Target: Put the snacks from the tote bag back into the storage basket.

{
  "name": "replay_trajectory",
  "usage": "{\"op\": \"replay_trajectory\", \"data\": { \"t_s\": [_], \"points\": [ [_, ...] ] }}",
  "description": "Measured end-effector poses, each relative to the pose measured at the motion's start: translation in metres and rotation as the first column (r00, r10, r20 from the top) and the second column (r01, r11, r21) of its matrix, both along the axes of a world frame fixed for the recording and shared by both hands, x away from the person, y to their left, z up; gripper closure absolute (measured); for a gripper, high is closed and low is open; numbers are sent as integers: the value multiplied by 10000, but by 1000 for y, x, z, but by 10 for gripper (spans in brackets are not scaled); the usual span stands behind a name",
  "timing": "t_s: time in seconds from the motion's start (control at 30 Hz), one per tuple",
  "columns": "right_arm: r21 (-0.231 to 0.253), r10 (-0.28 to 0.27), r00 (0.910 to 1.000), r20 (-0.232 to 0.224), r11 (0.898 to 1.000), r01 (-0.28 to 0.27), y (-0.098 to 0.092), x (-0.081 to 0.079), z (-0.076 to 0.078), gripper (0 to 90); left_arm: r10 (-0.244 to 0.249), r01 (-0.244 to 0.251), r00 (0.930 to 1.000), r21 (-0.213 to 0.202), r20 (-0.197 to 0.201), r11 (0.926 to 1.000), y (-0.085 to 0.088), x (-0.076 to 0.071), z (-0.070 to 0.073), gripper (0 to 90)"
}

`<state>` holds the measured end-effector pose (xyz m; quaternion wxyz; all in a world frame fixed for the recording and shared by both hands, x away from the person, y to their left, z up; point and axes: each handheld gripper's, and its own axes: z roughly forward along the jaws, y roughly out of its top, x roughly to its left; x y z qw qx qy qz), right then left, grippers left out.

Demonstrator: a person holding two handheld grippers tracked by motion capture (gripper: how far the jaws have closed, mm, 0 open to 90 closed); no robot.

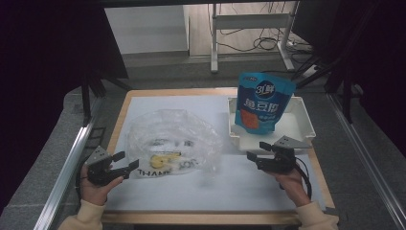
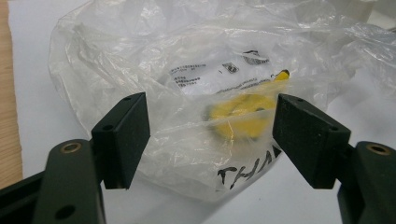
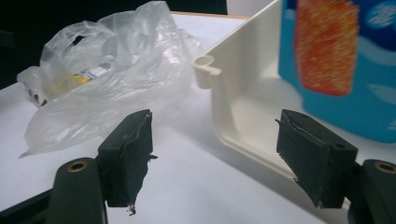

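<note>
The plastic bag [image 1: 173, 141] is lying crumpled on the white sheet [image 1: 215, 187] at the left-centre of the table [image 1: 123, 108], with a yellow item [image 1: 163, 158] and some printed packets showing through its film, and the black lettering [image 2: 247, 169] sitting on its near edge; the left gripper [image 1: 125, 163] is resting just beside that near-left edge with its jaws standing wide and nothing between the pads, the bag lying just ahead of them in the left gripper view; the right gripper [image 1: 258, 149] is hovering at the near edge of the white tray [image 1: 306, 125], jaws likewise gaping and empty, pointing across toward the bag; the blue pouch [image 1: 262, 101] is standing upright in that tray, leaning on its back wall. The bag is looking thin, soft and very light, so it is likely to slide on the sheet, collapse under a pinch and slip through smooth pads unless several layers are being gathered; the contents are probably giving what little weight there is and are likely to shift when lifted. The safest hold is seeming to be a bunched fold of film at the rim or a handle loop [image 3: 77, 37], away from the yellow item, one gripper pinning while the other pulls.
</note>
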<state>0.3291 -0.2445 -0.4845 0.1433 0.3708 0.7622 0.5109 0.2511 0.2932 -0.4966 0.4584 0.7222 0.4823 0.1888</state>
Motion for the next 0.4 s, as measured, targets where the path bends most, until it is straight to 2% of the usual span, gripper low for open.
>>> {"op": "replay_trajectory", "data": {
  "t_s": [0.17,0.4],
  "points": [
    [-50,189,9998,18,9998,-189,5,-1,-4,269,-26,26,10000,-6,-19,10000,-1,1,-1,278],
    [91,47,9999,121,9999,-49,0,-2,-4,267,-18,18,10000,4,-18,10000,0,1,-1,278]
  ]
}}
